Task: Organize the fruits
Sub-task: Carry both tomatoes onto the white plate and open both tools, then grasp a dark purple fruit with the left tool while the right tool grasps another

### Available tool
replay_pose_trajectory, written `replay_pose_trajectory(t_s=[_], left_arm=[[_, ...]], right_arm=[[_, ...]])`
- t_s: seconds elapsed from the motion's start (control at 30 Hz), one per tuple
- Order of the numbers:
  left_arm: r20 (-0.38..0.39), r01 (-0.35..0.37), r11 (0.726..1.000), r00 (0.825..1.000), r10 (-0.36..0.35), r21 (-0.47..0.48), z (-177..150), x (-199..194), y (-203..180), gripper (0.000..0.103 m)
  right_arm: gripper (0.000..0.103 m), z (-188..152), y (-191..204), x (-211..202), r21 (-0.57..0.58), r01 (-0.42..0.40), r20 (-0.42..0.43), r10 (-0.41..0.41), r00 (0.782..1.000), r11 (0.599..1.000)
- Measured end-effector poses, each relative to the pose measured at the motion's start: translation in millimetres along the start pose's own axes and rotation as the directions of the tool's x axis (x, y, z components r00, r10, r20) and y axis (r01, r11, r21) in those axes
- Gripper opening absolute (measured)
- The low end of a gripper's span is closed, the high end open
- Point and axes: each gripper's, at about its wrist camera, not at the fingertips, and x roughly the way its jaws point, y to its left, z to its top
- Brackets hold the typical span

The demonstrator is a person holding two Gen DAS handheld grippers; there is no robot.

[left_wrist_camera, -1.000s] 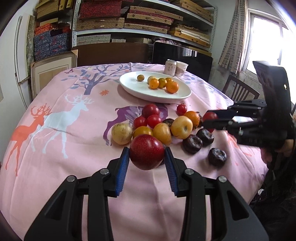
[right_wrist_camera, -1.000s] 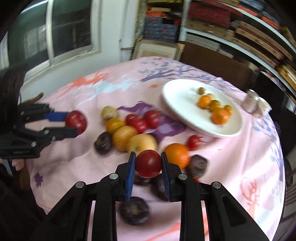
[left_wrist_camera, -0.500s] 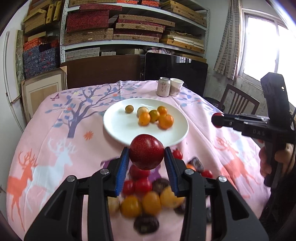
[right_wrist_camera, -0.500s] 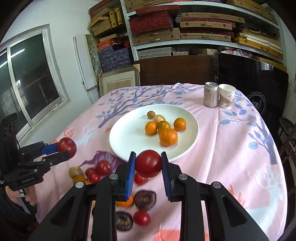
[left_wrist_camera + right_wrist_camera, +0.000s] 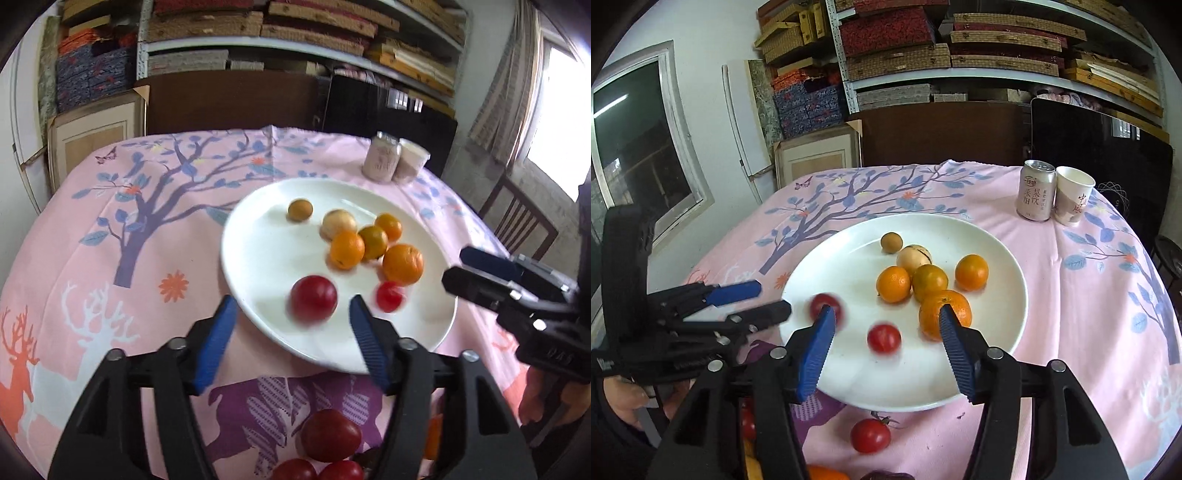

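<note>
A white plate (image 5: pixel 258 258) (image 5: pixel 997 325) sits on the pink tablecloth with several oranges (image 5: pixel 402 264) (image 5: pixel 943 314) and pale fruits. My left gripper (image 5: pixel 290 341) is open over the plate's near rim; a red plum (image 5: pixel 314 298) (image 5: pixel 827 306) lies blurred on the plate between its fingers. My right gripper (image 5: pixel 886 350) is open over the plate; a small red tomato (image 5: pixel 884 338) (image 5: pixel 389 296) lies blurred on the plate below it. Each gripper shows in the other's view, the right (image 5: pixel 476 271) and the left (image 5: pixel 764 299).
Red fruits (image 5: pixel 330 435) lie on the cloth near the plate's front edge; a tomato (image 5: pixel 870 435) lies there too. A drink can (image 5: pixel 1036 190) and a paper cup (image 5: pixel 1073 201) stand behind the plate. Shelves, a dark cabinet and a chair (image 5: pixel 517 221) surround the table.
Both grippers moved forward over the plate and opened. The red plum left the left gripper and the tomato left the right gripper; both now lie on the plate.
</note>
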Motion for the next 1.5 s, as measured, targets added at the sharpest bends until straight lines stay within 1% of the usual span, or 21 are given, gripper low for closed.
replay_pose_trajectory(t_s=[0.07,0.13,0.2,0.3,0.33,0.4,0.47,0.53,0.6,0.63,0.73,0.8,0.9,0.97,1.1,1.13,1.2,1.23,1.33,1.5], left_arm=[[0.022,-0.007,1.0,1.0,0.007,-0.001,-1.5,-13.3,1.6,0.067],[0.032,0.005,1.0,0.999,-0.005,0.0,-8.5,-30.1,1.0,0.067],[0.025,0.01,1.0,1.0,-0.01,0.026,-21.4,-46.3,-4.3,0.068],[0.014,0.008,0.997,1.0,-0.01,0.081,-48.2,-68.8,-13.7,0.07],[0.01,0.013,0.995,1.0,-0.014,0.1,-59.4,-76.2,-17.1,0.072],[0.001,0.018,0.991,1.0,-0.018,0.133,-80.6,-88.9,-22.7,0.072],[-0.005,0.011,0.985,1.0,-0.011,0.17,-102.0,-100.5,-27.8,0.072],[-0.012,0.012,0.98,1.0,-0.009,0.196,-123.0,-110.8,-32.9,0.072],[-0.033,0.029,0.978,0.999,-0.022,0.207,-142.8,-117.3,-36.9,0.072],[-0.047,0.032,0.977,0.999,-0.023,0.212,-153.5,-118.6,-40.1,0.072],[-0.069,0.017,0.973,0.998,-0.001,0.229,-171.7,-113.9,-46.9,0.072],[-0.079,0.014,0.979,0.997,0.003,0.205,-173.7,-109.0,-46.5,0.072],[-0.08,-0.007,0.983,0.997,0.022,0.185,-170.7,-101.0,-46.4,0.072],[-0.109,-0.011,0.983,0.994,0.031,0.182,-168.9,-90.6,-47.0,0.071],[-0.156,0.016,0.984,0.988,0.012,0.178,-167.1,-81.0,-47.9,0.07],[-0.162,0.026,0.983,0.987,0.004,0.18,-168.0,-80.6,-48.5,0.067],[-0.154,0.052,0.981,0.988,-0.023,0.189,-169.4,-81.6,-50.2,0.05],[-0.154,0.074,0.978,0.987,-0.044,0.194,-171.2,-82.1,-52.1,0.039],[-0.106,0.076,0.976,0.993,-0.055,0.206,-173.0,-89.8,-55.0,0.039],[-0.08,0.088,0.982,0.994,-0.075,0.17,-171.5,-94.7,-49.7,0.039]], right_arm=[[0.059,-5.1,-4.8,-9.5,0.019,-0.007,0.002,0.007,1.0,1.0],[0.059,-14.0,-10.9,-24.2,0.039,-0.014,0.006,0.014,1.0,0.999],[0.059,-26.2,-15.6,-40.1,0.053,-0.024,0.011,0.024,1.0,0.998],[0.059,-50.8,-24.0,-61.5,0.087,-0.053,0.012,0.052,0.999,0.995],[0.061,-60.9,-27.1,-67.6,0.101,-0.053,0.012,0.052,0.999,0.994],[0.066,-77.9,-33.6,-75.4,0.14,-0.069,0.008,0.068,0.998,0.988],[0.067,-93.4,-40.0,-80.6,0.182,-0.089,0.011,0.088,0.996,0.979],[0.067,-108.6,-42.7,-81.0,0.197,-0.091,0.001,0.093,0.996,0.976],[0.067,-122.1,-43.4,-77.7,0.205,-0.084,-0.028,0.092,0.995,0.975],[0.067,-126.2,-44.6,-76.3,0.225,-0.098,-0.048,0.111,0.993,0.969],[0.067,-130.7,-47.7,-85.6,0.238,-0.12,-0.008,0.126,0.992,0.964],[0.067,-133.1,-46.1,-83.2,0.235,-0.111,-0.032,0.121,0.992,0.966],[0.067,-135.6,-43.5,-87.3,0.222,-0.111,-0.029,0.12,0.992,0.969],[0.067,-137.2,-42.2,-89.0,0.217,-0.116,-0.032,0.126,0.992,0.969],[0.067,-140.7,-39.0,-93.1,0.193,-0.122,-0.037,0.132,0.991,0.973],[0.067,-141.4,-36.5,-94.1,0.18,-0.123,-0.038,0.132,0.99,0.976],[0.067,-142.8,-30.9,-96.1,0.154,-0.128,-0.041,0.135,0.99,0.98],[0.067,-143.7,-28.0,-97.3,0.139,-0.131,-0.042,0.138,0.989,0.982],[0.067,-147.6,-18.4,-102.5,0.092,-0.14,-0.043,0.144,0.989,0.986],[0.067,-157.0,4.5,-111.0,0.005,-0.172,-0.065,0.172,0.983,0.985]])
